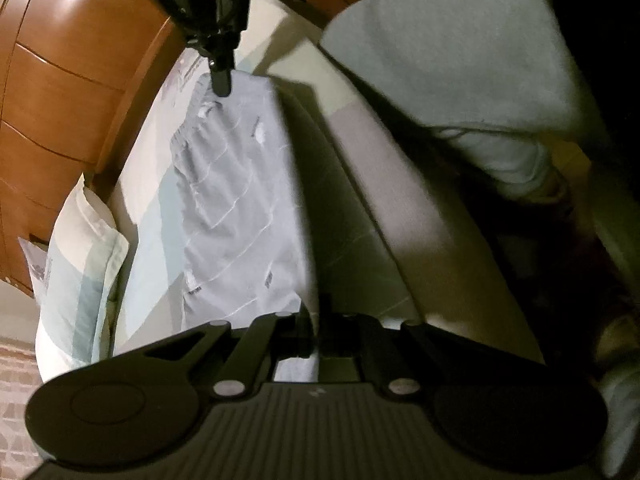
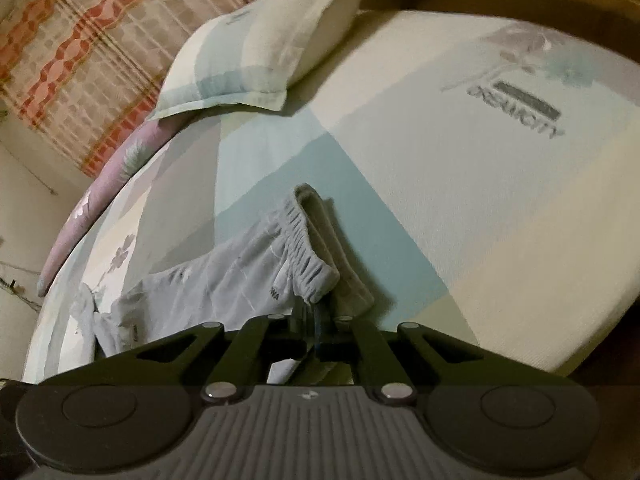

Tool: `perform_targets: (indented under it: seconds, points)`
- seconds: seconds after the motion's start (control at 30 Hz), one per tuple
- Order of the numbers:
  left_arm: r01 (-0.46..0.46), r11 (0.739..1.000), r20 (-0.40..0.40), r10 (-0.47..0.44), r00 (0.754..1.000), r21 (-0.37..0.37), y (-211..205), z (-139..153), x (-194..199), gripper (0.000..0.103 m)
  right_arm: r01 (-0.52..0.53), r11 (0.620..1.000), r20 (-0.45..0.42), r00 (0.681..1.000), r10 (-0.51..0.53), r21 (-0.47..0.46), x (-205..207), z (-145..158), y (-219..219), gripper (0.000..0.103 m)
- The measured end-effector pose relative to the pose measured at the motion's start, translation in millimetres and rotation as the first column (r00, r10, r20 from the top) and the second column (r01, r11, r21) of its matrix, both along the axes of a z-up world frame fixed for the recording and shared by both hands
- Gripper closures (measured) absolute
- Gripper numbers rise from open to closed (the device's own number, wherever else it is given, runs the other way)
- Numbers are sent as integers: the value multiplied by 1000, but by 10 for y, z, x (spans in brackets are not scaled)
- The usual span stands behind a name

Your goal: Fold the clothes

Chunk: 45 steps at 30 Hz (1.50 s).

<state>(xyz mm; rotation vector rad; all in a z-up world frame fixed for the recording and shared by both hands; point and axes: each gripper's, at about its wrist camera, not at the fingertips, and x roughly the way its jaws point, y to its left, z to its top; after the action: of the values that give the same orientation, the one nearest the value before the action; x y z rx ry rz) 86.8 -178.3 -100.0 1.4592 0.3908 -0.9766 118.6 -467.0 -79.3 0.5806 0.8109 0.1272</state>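
Observation:
Light grey shorts (image 1: 240,208) with thin white lines are stretched taut along the bed's edge between both grippers. My left gripper (image 1: 317,332) is shut on the near end of the cloth. At the far end, the right gripper (image 1: 221,82) pinches the waistband corner from above. In the right wrist view, the gathered elastic waistband (image 2: 308,252) of the shorts (image 2: 224,276) runs into my right gripper (image 2: 314,322), which is shut on it. The rest of the shorts trails left over the sheet, and the leg ends are crumpled there.
The bed (image 2: 460,200) has a pastel patchwork sheet, with a pillow (image 2: 260,52) at its head. A wooden wardrobe (image 1: 68,80) stands beyond the bed. The person's pale top (image 1: 448,48) and legs stand close on the right, beside the bed.

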Motion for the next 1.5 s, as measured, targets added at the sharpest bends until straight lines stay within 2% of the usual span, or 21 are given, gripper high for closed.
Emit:
perform_targets:
  seconds: [0.2,0.33,0.37,0.4,0.5,0.6,0.67,0.73,0.83,0.87,0.97,1.07,1.13,1.2,1.23,1.27,1.37,1.47,1.5]
  points:
    - [1,1000,-17,-2,1000,-10,-59,-74,3,103,14,999,-25,1000,-15,-36,34,-105,-39,99]
    - [-12,1000,-35,12,999,-21,-59,-49,22,103,5,997,-33,999,-7,-80,13,-32,-2,96]
    - [-20,1000,-41,19,999,-24,-47,-27,16,98,3,995,-35,999,-6,-101,-1,2,15,88]
    - [-30,999,-60,29,998,-27,-30,7,11,93,3,992,-35,999,-7,-126,-19,42,33,74]
    - [-92,994,-152,82,985,-57,55,163,-3,91,16,969,6,1000,-16,-246,-118,249,96,45]
    - [-202,976,-256,175,951,-86,194,342,37,90,-7,942,58,998,28,-335,-159,438,244,34]
    - [-276,955,-300,232,925,-112,304,461,94,88,-41,927,93,992,82,-372,-149,532,393,30]
    - [-350,925,-324,288,901,-150,412,594,178,88,-77,911,122,983,137,-406,-129,607,549,27]
    - [-447,866,-325,366,872,-224,466,690,372,80,-155,893,106,970,219,-422,27,469,850,24]
    - [-469,848,-321,385,865,-247,455,682,431,77,-177,886,86,968,234,-428,75,379,926,24]
    - [-535,797,-361,429,828,-282,392,512,589,77,-223,864,18,966,259,-451,181,111,1107,24]
    - [-620,736,-445,475,759,-272,411,298,648,77,-211,855,-10,972,234,-474,114,-60,1102,21]
    - [-676,677,-493,499,713,-291,506,230,604,79,-201,862,0,974,227,-465,55,-105,1075,13]
    - [-736,617,-546,528,650,-279,613,239,575,79,-192,872,16,975,223,-450,4,-129,1060,6]
    - [-757,591,-563,539,627,-278,668,262,564,78,-190,875,23,975,223,-445,-18,-145,1063,3]
    - [-773,568,-573,547,610,-281,723,291,553,76,-191,873,25,974,226,-449,-27,-169,1102,0]
    - [-819,496,-605,568,558,-289,889,377,520,71,-176,846,18,977,214,-503,-2,-204,1236,0]
    - [-858,421,-636,584,504,-294,1056,463,486,59,-171,821,18,976,215,-545,6,-238,1318,0]
    - [-877,376,-657,585,475,-300,1143,492,503,57,-167,822,24,976,215,-544,-7,-242,1309,0]
